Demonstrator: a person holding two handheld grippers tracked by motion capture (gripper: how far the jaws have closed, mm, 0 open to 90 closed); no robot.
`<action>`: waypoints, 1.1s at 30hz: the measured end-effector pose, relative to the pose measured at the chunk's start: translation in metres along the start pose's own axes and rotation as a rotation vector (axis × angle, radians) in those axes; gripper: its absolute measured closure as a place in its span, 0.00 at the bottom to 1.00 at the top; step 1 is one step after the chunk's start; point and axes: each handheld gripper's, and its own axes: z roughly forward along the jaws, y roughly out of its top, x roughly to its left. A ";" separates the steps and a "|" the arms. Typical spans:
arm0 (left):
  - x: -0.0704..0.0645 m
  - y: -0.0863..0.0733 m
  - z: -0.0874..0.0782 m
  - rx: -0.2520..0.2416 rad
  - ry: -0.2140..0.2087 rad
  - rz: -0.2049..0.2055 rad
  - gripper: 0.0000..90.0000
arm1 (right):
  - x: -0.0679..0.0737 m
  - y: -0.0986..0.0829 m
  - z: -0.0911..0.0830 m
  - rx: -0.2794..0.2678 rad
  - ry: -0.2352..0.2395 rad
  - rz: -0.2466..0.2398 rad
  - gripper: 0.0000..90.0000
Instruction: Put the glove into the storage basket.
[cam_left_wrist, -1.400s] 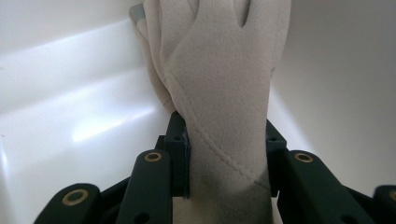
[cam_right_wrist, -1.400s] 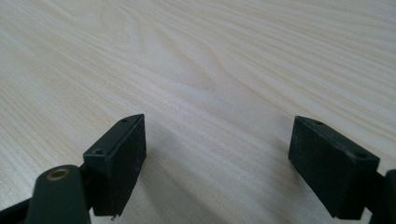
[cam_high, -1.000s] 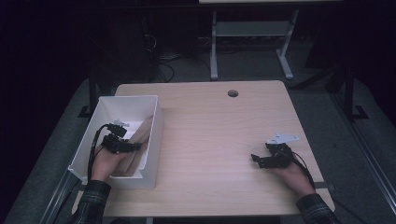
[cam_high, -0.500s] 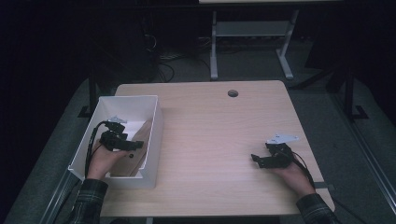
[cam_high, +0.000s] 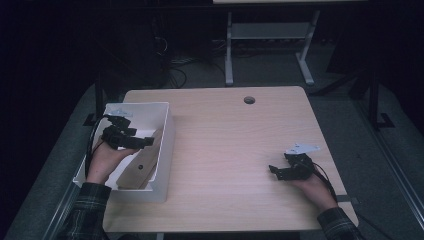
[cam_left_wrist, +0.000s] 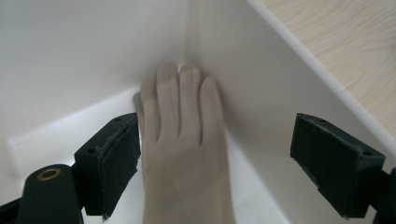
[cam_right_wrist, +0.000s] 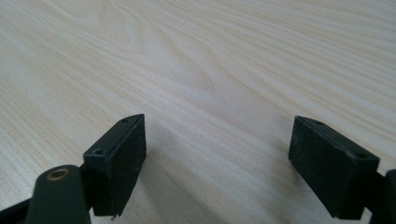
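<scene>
A white open-topped bin (cam_high: 168, 131) stands on the left part of the light wood table (cam_high: 235, 140). Inside it a beige, flat, glove-shaped thing (cam_high: 142, 169) leans against the right wall. In the left gripper view the beige thing (cam_left_wrist: 184, 130) shows four finger shapes reaching into the corner of the bin (cam_left_wrist: 70, 56). My left gripper (cam_high: 141, 142) hangs inside the bin just above it, open, the beige thing lying between the jaws (cam_left_wrist: 217, 144) without contact. My right gripper (cam_high: 279, 165) rests low over bare table at the right, open and holding nothing (cam_right_wrist: 217, 140).
A round cable hole (cam_high: 249, 100) sits near the table's far edge. Behind the table stands a metal frame (cam_high: 230, 50) with cables on the dark floor. A person's hands and plaid sleeves (cam_high: 87, 210) come in from the near edge.
My left gripper has shifted a little farther from the person inside the bin. The right gripper has stayed where it was.
</scene>
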 end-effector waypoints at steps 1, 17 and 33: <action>-0.002 0.003 -0.002 -0.007 -0.006 0.004 0.17 | 0.000 0.000 0.000 0.000 0.000 0.000 0.21; -0.047 0.042 -0.017 -0.075 -0.098 0.067 0.17 | 0.000 0.000 0.000 -0.001 0.000 0.000 0.21; -0.120 0.076 0.009 -0.105 -0.201 0.152 0.17 | 0.000 0.000 0.000 -0.002 0.004 -0.001 0.21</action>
